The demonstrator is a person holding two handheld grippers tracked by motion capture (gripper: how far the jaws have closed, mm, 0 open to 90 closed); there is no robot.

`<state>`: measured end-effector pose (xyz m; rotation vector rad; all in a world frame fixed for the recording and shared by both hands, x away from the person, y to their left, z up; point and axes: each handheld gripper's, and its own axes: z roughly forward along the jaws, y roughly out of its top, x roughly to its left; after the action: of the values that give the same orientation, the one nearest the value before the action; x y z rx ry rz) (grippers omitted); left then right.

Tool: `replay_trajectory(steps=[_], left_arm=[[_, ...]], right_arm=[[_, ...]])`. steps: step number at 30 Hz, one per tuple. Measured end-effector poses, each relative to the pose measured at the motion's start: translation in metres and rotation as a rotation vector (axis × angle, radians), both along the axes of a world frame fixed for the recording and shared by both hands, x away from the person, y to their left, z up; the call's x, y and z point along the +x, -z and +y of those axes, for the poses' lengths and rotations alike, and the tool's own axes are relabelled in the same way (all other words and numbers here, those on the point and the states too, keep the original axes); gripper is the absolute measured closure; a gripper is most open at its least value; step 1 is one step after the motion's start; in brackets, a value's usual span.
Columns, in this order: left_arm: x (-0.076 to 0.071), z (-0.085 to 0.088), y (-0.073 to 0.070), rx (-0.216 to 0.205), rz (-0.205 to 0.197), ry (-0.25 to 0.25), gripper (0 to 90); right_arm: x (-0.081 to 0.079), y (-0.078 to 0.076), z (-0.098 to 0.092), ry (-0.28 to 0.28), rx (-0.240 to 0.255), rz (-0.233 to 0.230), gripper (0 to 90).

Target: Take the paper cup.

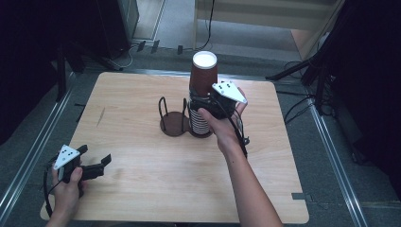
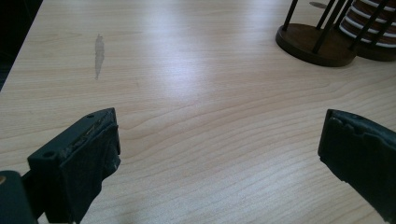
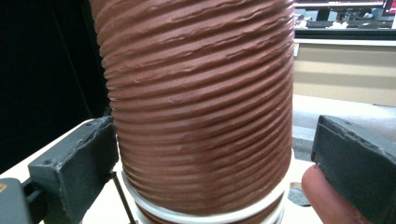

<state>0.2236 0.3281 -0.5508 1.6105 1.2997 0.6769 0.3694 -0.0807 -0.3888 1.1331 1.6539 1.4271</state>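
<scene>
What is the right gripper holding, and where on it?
Nothing yet: the right gripper stands open around the lower wall of the top brown cup. The left gripper is open, empty.

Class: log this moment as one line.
right gripper: open around brown cup atop stack in holder | left gripper: open, idle over table

A light wooden worktop (image 1: 142, 189) with rounded corners carries a dark brown two-ring holder (image 1: 174, 124) near its middle, its left ring empty and its right ring holding a stack of brown ribbed cups (image 1: 203, 75), with a faint grey smudge (image 1: 100, 116) at left.
</scene>
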Motion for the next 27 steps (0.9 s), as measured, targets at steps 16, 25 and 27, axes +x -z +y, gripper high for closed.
replay_trajectory(steps=[16,25,27], left_arm=[[0.0,0.001,0.0,-0.022,-0.003,-0.006,0.0],[0.001,0.002,0.0,-0.029,-0.002,-0.001,0.0],[0.001,0.002,0.0,-0.029,-0.001,-0.002,0.0]], right_arm=[[0.009,-0.001,0.018,0.041,-0.027,0.005,2.4],[0.011,0.001,0.015,0.031,-0.017,0.004,4.3],[0.011,0.001,0.015,0.03,-0.016,0.008,4.5]])
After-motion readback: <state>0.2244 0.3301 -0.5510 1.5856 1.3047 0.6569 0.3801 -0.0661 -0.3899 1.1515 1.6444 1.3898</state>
